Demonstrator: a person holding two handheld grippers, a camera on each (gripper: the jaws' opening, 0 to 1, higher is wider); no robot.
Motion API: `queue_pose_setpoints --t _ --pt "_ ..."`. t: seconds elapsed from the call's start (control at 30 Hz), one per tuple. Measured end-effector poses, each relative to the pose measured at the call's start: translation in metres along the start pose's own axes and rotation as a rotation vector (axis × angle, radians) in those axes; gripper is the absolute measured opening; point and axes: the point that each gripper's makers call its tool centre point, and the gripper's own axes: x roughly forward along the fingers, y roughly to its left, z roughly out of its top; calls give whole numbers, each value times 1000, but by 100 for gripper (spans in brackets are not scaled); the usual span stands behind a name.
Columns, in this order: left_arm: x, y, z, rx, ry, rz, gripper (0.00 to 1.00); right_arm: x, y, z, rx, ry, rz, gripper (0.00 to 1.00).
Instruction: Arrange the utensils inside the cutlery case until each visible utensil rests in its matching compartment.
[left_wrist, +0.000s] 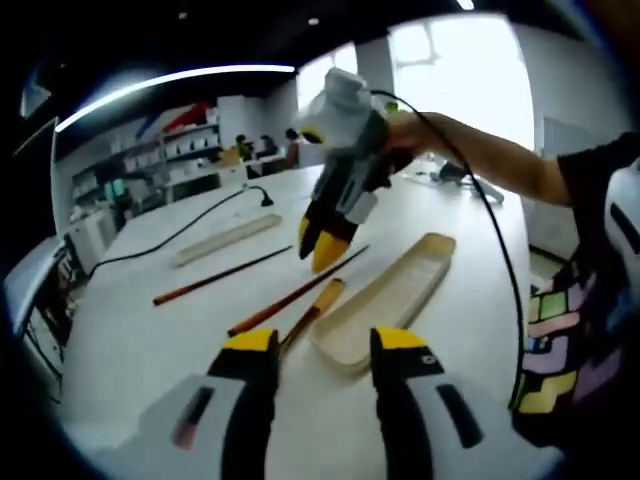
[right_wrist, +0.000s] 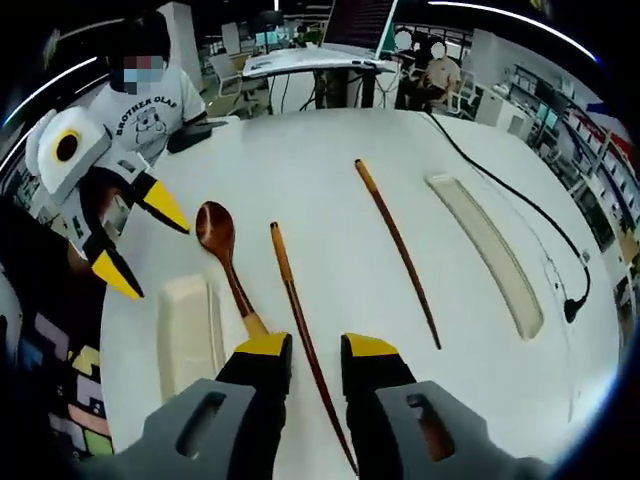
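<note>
Wooden spoon (right_wrist: 222, 250) and both chopsticks (right_wrist: 396, 250) lie on table (right_wrist: 330, 160), case (right_wrist: 188, 335) empty; both grippers' fingers (right_wrist: 264, 350) apart, holding nothing.

Both hand-held grippers raised above the work surface, jaws parted and empty.

Left gripper (left_wrist: 325, 350): yellow-tipped jaws apart, nothing between them; beyond and above its tips hangs the right gripper (left_wrist: 322, 247), pointing downward, gripped by the person's hand (left_wrist: 408, 135) with the forearm extended. Right gripper (right_wrist: 306, 347): jaws apart; the left gripper (right_wrist: 140, 243), jaws spread, lies left of them.
</note>
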Motion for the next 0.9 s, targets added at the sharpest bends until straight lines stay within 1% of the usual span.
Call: queue_pose_setpoints --t 0.07,0.13,0.2,0.27,0.4,0.43,0.47,0.5,0.53,0.6,0.63,0.67,0.77,0.83,0.9 --pt "1 0 0 -1 -1 0 39 5 3 -1 -17 24 21 18" --pt "2 0 -1 0 1 0 39 9 5 -3 -5 44 43 18" --pt "2 -1 -2 -2 1 -2 39 12 7 -3 0 44 60 17" --pt "2 -1 -2 -1 2 -1 39 15 10 -3 -1 58 73 16" --pt "1 -2 1 6 -4 1 39 21 9 -8 -48 114 54 16" --pt "1 -3 2 9 -8 -2 39 23 6 -11 -52 147 39 14" --pt "0 -4 2 9 -9 -3 39 22 2 -6 -96 132 34 12" --pt "0 -4 2 11 -11 -4 39 22 3 -5 -69 143 40 12" --pt "0 -4 2 13 -11 -4 38 21 2 -5 -44 156 30 11" --pt "0 -4 1 15 -6 -5 37 22 1 -5 -54 200 30 10" --pt "0 -5 0 16 -4 -6 37 21 1 -6 -81 240 36 10" --pt "0 -5 0 17 -4 -7 37 21 1 -6 -87 251 36 10" --pt "-2 -5 0 16 -13 -6 37 21 2 -5 -136 345 29 10" --pt "-3 -4 0 15 -16 -3 38 22 2 -5 -172 387 44 10" --pt "-4 -2 -1 12 -18 2 38 23 4 -6 -176 394 43 10"
